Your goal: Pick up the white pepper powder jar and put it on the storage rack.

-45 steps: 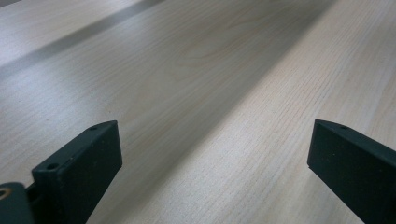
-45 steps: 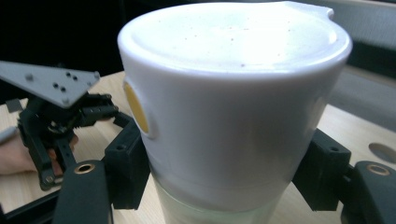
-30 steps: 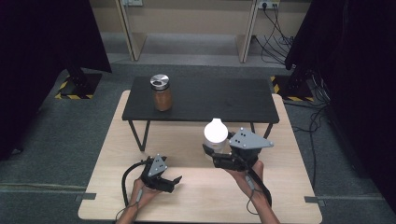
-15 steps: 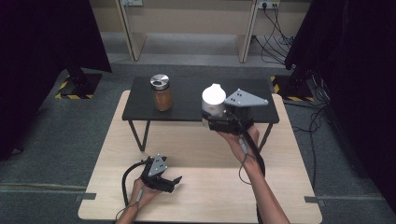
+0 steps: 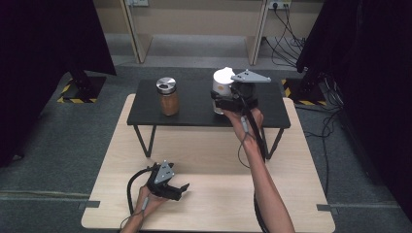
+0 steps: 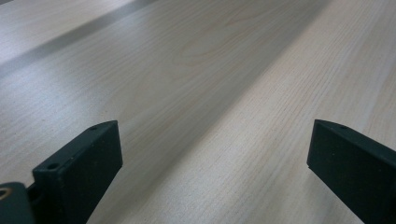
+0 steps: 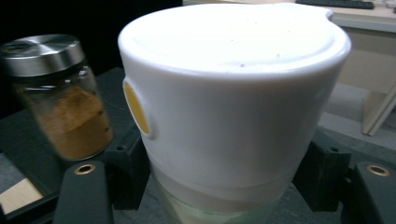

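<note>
From the high view, the right tongs (image 5: 224,101) hold a white-capped jar (image 5: 222,87) at the right part of the small black bench (image 5: 194,107), at or just above its top; whether the jar's base has touched down I cannot tell from here. To its left, well apart, stands a glass jar of brown powder (image 5: 168,96) with a metal lid. The step in hand looks like setting the white-capped jar on the black bench; the next move would call for a level lowering, then a clean release. The left tongs (image 5: 174,189) rest on the near pale wooden bench (image 5: 291,194), jaws apart. Grey carpet, dark curtains and cables surround the benches. In the left gripper view, the jaws stand wide over bare wood grain. In the right gripper view, the jaws press both sides of the jar below its white cap (image 7: 233,93), which bears a yellow spot.
</note>
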`<action>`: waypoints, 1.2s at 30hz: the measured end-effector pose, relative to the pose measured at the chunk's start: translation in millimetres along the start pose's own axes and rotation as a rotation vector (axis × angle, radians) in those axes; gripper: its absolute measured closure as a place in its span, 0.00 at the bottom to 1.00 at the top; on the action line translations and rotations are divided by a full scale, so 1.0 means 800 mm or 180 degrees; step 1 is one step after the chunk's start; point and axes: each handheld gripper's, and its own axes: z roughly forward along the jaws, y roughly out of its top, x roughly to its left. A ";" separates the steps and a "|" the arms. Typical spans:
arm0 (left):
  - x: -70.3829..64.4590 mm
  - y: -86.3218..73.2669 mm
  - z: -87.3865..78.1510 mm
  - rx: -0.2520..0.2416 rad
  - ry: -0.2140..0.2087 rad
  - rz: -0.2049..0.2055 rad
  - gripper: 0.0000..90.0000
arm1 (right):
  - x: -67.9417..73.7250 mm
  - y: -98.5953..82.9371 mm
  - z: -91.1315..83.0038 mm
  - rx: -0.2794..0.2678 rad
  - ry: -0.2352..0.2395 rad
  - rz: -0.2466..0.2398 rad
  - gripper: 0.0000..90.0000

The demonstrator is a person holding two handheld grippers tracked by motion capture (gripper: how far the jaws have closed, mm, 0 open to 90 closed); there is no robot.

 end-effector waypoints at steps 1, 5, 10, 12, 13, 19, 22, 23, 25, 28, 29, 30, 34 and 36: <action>0.000 0.000 0.000 -0.0001 0.0000 0.0000 0.03 | 0.001 0.001 0.003 0.0012 -0.0029 0.0000 0.34; 0.000 0.000 0.000 -0.0001 0.0000 -0.0003 0.03 | -0.004 -0.005 0.009 0.0012 -0.0062 0.0081 0.34; 0.000 0.000 0.000 -0.0001 0.0005 -0.0001 0.03 | -0.006 -0.011 0.014 -0.0010 -0.0148 0.0121 0.34; 0.000 0.000 0.000 -0.0001 0.0002 -0.0002 0.03 | -0.006 -0.013 0.015 -0.0027 -0.0149 0.0119 0.34; 0.000 0.000 0.000 -0.0001 0.0003 -0.0002 0.03 | -0.005 -0.013 0.015 -0.0026 -0.0157 0.0100 0.34; -0.001 0.000 0.000 0.0004 0.0009 0.0005 0.03 | 0.000 -0.006 0.018 0.0063 -0.0198 0.0094 0.23; -0.001 0.000 0.000 0.0003 0.0005 0.0002 0.03 | 0.004 0.001 0.018 0.0189 -0.0282 0.0079 0.10; -0.001 0.000 0.000 0.0003 0.0005 0.0001 0.03 | 0.004 0.002 0.017 0.0199 -0.0294 0.0048 0.06; -0.001 0.000 0.000 0.0002 0.0005 -0.0001 0.03 | 0.001 0.001 0.014 0.0191 -0.0251 0.0027 0.01; -0.001 0.000 0.000 0.0000 0.0009 0.0005 0.03 | -0.003 -0.001 0.005 0.0175 -0.0186 -0.0004 0.00; -0.001 0.000 0.000 0.0001 0.0007 0.0004 0.03 | -0.004 -0.002 0.002 0.0165 -0.0167 -0.0025 0.00; -0.001 0.000 0.000 0.0001 0.0006 0.0004 0.03 | -0.004 -0.005 -0.002 0.0127 -0.0158 -0.0043 0.00; -0.001 -0.001 0.000 -0.0010 0.0003 -0.0016 0.03 | -0.007 -0.018 -0.019 0.0039 -0.0013 -0.0091 0.00; -0.001 -0.001 0.000 -0.0010 0.0007 -0.0007 0.03 | -0.007 -0.034 -0.034 -0.0011 0.0123 -0.0176 0.00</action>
